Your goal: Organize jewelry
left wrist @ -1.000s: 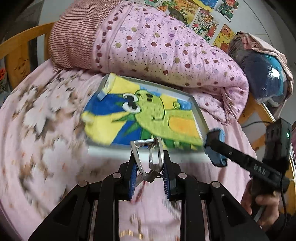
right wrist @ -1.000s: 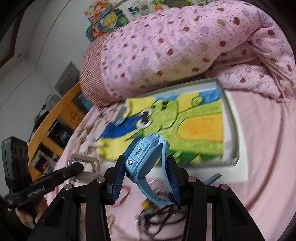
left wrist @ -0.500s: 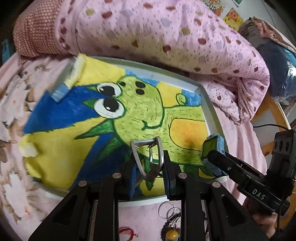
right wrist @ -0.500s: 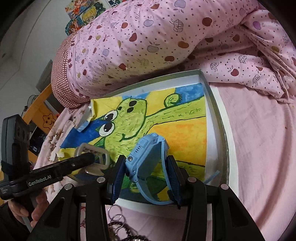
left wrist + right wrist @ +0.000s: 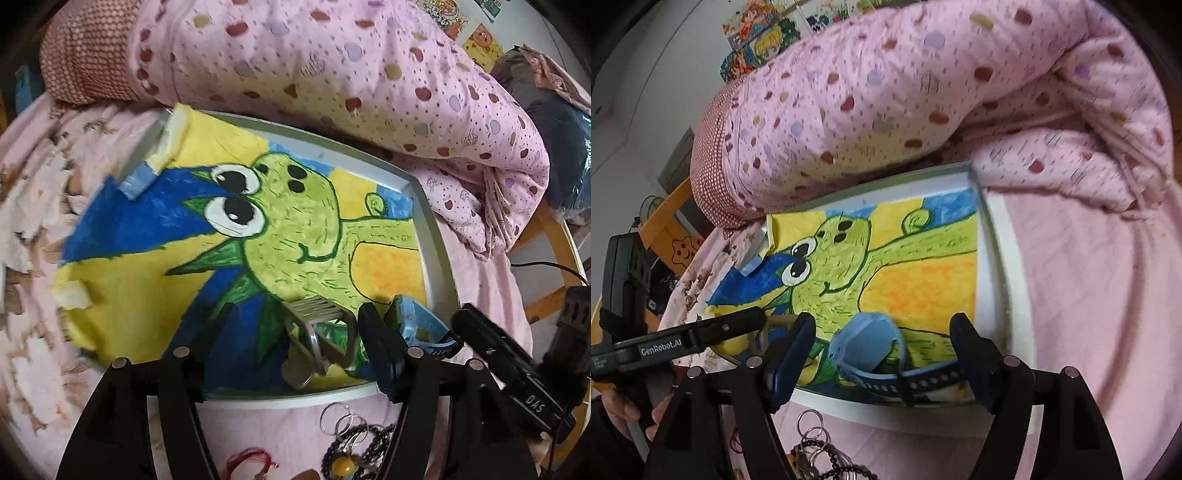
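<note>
A shallow grey tray (image 5: 430, 229) lined with a green cartoon drawing lies on the pink bed; it also shows in the right wrist view (image 5: 991, 258). My left gripper (image 5: 295, 325) is open, and a grey metal watch (image 5: 317, 339) lies on the drawing between its fingers. My right gripper (image 5: 882, 339) is open too, with a blue smartwatch (image 5: 866, 341) resting on the drawing between its fingers. The blue watch also shows in the left wrist view (image 5: 421, 328), just right of the grey one.
A rolled pink dotted quilt (image 5: 332, 74) lies right behind the tray. Key rings (image 5: 343, 421), a dark bead bracelet (image 5: 369, 443) and a red string bracelet (image 5: 251, 465) lie on the sheet in front of the tray. A wooden bed frame (image 5: 554, 236) is at right.
Both grippers moved forward over the tray and lowered. Both jaws opened, letting the grey watch and the blue smartwatch down onto the drawing.
</note>
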`<state>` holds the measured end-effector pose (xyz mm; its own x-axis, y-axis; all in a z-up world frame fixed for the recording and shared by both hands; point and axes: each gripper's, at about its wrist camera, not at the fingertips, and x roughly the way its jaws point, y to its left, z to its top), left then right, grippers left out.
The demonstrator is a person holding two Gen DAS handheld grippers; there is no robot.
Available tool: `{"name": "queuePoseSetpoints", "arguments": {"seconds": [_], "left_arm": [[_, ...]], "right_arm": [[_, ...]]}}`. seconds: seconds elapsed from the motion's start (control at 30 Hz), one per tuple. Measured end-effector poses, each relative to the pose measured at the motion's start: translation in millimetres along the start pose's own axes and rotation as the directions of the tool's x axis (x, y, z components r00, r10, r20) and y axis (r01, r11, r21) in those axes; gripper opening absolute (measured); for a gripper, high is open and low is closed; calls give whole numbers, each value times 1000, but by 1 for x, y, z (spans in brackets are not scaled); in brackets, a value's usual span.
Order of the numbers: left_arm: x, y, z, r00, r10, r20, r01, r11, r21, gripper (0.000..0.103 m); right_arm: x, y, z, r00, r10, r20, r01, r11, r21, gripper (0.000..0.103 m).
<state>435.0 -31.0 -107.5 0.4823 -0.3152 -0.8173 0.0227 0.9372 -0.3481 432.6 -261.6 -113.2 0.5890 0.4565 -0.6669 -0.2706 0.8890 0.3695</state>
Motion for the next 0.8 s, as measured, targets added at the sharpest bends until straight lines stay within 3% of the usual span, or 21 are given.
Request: {"name": "queuePoseSetpoints", "arguments": {"seconds": [0.07, 0.17, 0.33, 0.37, 0.43, 0.8], "left_arm": [[-12, -2, -2, 1000, 15, 20, -15, 1000, 14, 69], [-40, -10, -10, 996, 35, 87, -39, 998, 45, 72], [-83, -25, -26, 983, 51, 175, -66, 995, 76, 75], [-94, -29, -31, 978, 56, 200, -73, 994, 80, 88], [-111, -35, -39, 968, 53, 245, -76, 993, 88, 101], [-215, -43, -105, 886, 48, 460, -128, 981, 146, 101]], "right_arm": [[-14, 5, 0, 999, -21, 34, 22, 1000, -19, 86], [-39, 13, 0, 996, -28, 89, 32, 999, -36, 100], [-83, 34, -6, 982, -58, 182, 76, 992, -97, 103], [-92, 39, -9, 977, -62, 204, 86, 990, -110, 103], [-110, 49, -14, 968, -65, 241, 100, 986, -133, 103], [-201, 95, -64, 926, -54, 373, 110, 985, -130, 103]]}}
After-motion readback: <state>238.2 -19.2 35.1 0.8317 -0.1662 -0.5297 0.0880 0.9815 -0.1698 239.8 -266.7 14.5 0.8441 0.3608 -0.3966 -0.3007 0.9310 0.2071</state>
